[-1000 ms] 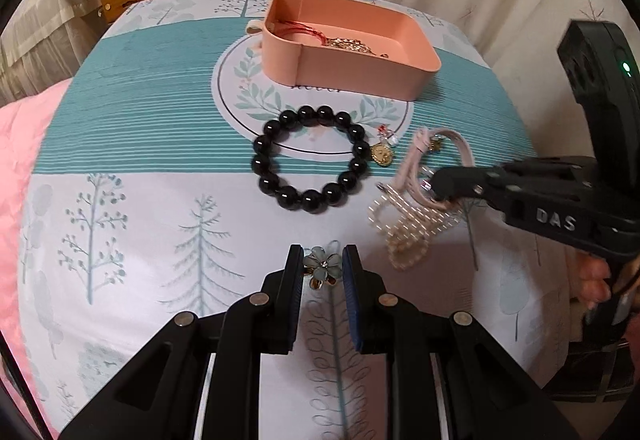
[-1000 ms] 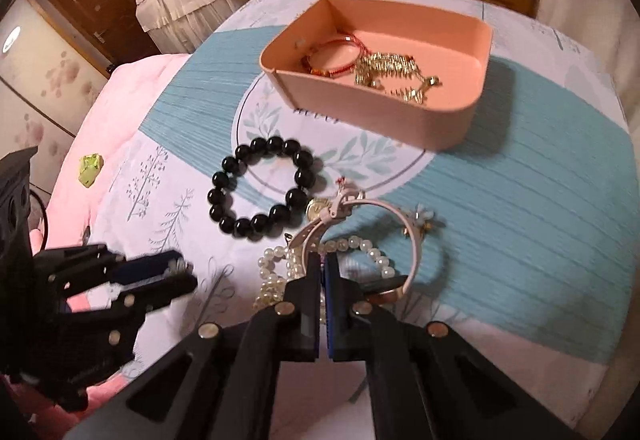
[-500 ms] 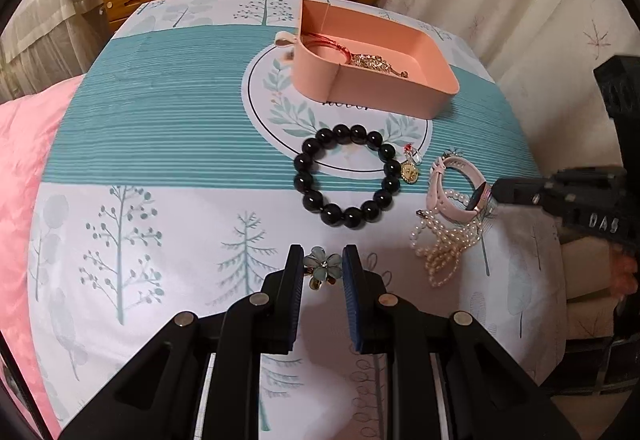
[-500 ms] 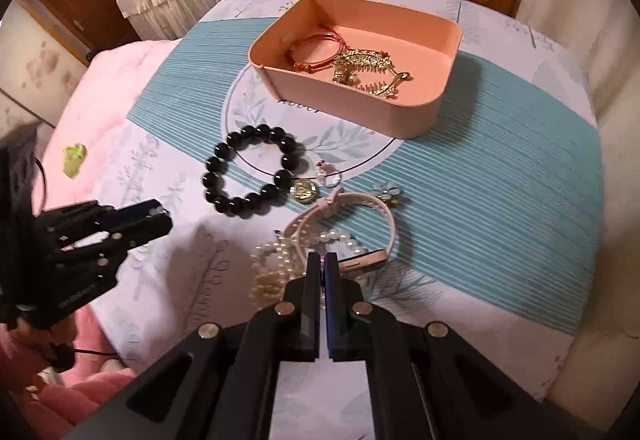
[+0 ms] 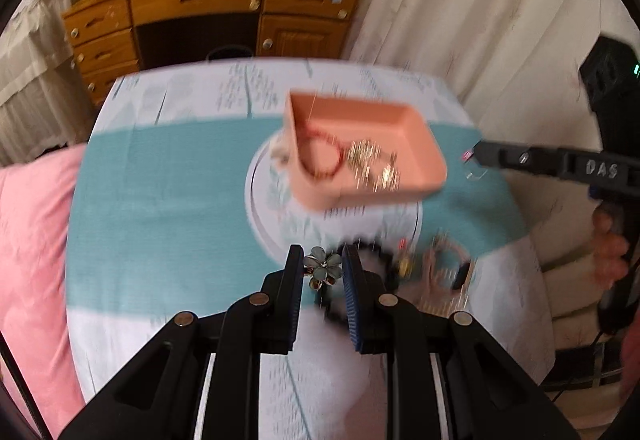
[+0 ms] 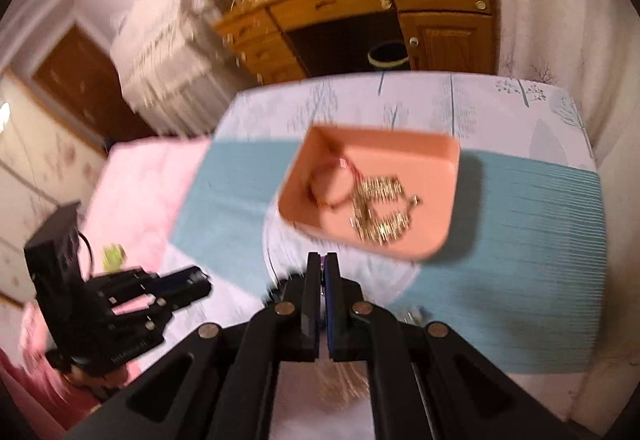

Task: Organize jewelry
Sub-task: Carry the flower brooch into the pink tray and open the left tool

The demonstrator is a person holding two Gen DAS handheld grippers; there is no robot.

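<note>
My left gripper [image 5: 322, 267] is shut on a pale green flower brooch [image 5: 323, 268], held above the table's near half. The pink tray [image 5: 434, 147] ahead holds a red cord bracelet [image 5: 320, 155] and a gold chain [image 5: 372, 163]. My right gripper [image 6: 321, 260] is shut; in the left wrist view its tip [image 5: 474, 153] holds a small ring with a red bit [image 5: 476, 169] just right of the tray. The tray also shows in the right wrist view [image 6: 452, 163]. The black bead bracelet [image 5: 376, 254], pink watch [image 5: 448, 264] and pearls lie on the cloth, blurred.
The table has a teal and white tree-print cloth [image 5: 160, 191]. A wooden dresser [image 5: 208, 23] stands beyond it, curtains to the right, a pink bed [image 5: 28, 240] at left. A dark bin [image 6: 388, 55] sits under the dresser.
Both grippers have risen and moved toward the tray. The right gripper has left the watch and pearls and now carries a small ring. The left still holds the brooch.
</note>
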